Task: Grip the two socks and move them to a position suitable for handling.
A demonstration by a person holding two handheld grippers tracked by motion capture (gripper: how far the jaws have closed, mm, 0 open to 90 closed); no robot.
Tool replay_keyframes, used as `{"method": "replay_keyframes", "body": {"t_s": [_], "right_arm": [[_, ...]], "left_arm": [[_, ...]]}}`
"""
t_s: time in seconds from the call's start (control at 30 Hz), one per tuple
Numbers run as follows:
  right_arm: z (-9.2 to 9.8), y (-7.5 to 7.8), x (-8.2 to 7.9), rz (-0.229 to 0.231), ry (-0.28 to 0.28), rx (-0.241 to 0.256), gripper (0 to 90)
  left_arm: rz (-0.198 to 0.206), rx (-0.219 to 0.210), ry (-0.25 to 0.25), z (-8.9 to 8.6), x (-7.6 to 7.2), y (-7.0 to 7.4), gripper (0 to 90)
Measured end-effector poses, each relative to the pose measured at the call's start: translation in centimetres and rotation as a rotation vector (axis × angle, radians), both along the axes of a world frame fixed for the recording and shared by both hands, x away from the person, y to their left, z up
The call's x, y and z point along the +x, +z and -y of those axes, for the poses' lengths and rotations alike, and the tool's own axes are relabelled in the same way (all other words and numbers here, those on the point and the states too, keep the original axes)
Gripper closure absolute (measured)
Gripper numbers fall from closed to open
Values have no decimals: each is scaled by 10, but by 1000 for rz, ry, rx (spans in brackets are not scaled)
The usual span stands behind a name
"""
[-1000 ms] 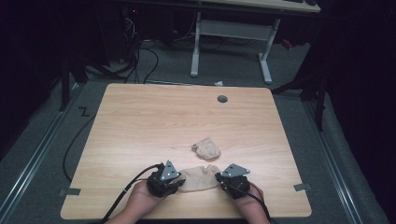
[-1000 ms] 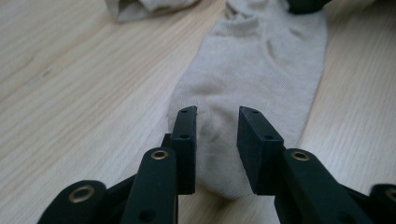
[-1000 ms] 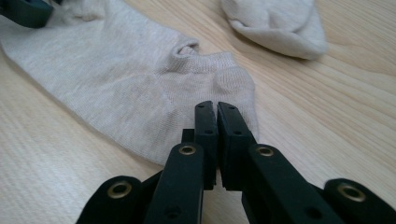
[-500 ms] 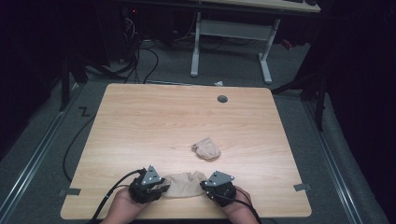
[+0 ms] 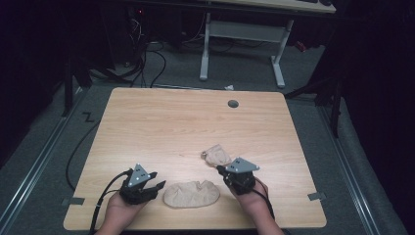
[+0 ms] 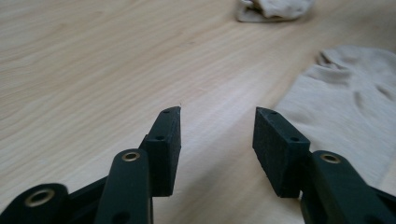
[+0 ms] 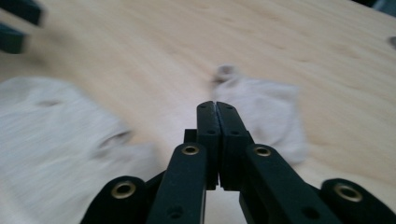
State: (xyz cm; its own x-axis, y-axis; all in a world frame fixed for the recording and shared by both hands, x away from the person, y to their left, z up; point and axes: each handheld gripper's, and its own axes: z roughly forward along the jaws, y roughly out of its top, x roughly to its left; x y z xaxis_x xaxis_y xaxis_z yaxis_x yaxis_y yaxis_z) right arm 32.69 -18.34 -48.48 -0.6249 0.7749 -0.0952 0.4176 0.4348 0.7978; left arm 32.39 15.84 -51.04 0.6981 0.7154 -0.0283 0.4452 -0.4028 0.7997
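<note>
While both hands sit low in the high view, the wooden table (image 5: 161,127) takes up the middle of the frame. A flat beige sock (image 5: 191,194) lies near the bottom edge, between the two grippers. A second beige sock, bunched up small (image 5: 218,155), lies a little above and to the right of it, near the middle of the frame.

At the lower left of the high view, the left gripper (image 5: 157,186) sits just beside the flat sock. Its jaws stand wide apart with nothing between them. In the left gripper view, the left gripper (image 6: 217,133) shows bare wood in the gap, the flat sock (image 6: 348,107) lies at the right, and the bunched sock (image 6: 271,9) peeks in at the top.

At the lower right of the high view, the right gripper (image 5: 221,169) points up toward the bunched sock, very close to it. In the right gripper view, the right gripper (image 7: 216,105) has its jaws pressed tight together and holds nothing. The bunched sock (image 7: 268,112) lies just past the tips, blurry, and the flat sock (image 7: 56,130) spreads over the left side.

A small round hole (image 5: 233,104) sits near the top edge of the table.
</note>
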Motion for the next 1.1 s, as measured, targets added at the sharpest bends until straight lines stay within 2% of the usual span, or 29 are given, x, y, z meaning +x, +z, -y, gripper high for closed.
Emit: {"method": "replay_keyframes", "body": {"t_s": [0.1, 0.2, 0.23, 0.27, 0.4, 0.6, 0.73, 0.83, 0.93, 1.1], "right_arm": [[7, 1, 24, -16, -57, 18, 899], [15, -7, 43, -49, -110, 55, 899], [16, -9, 43, -55, -125, 48, 899], [18, -14, 44, -51, -128, 15, 899], [25, -23, 41, -50, -160, -52, 896], [31, -29, 47, -59, -183, -57, 892], [30, -35, 51, -64, -190, -83, 891], [33, -34, 53, -64, -205, -62, 886], [32, -34, 55, -57, -193, -55, 886], [22, -39, 56, -83, -159, -104, 887]], "left_arm": [[5, -3, 51, -10, 8, -1, 509], [-6, 16, 73, -17, 15, -4, 509], [-7, 26, 83, -19, 17, -6, 509], [-12, 26, 84, -19, 18, -6, 508], [-18, 19, 95, -21, 21, -8, 503], [-13, 34, 75, -15, 19, -8, 504], [-17, 40, 67, -12, 21, -10, 506], [-21, 45, 61, -11, 22, -11, 506], [-22, 46, 58, -11, 21, -11, 506], [-16, 43, 56, -11, 20, -9, 505]]}}
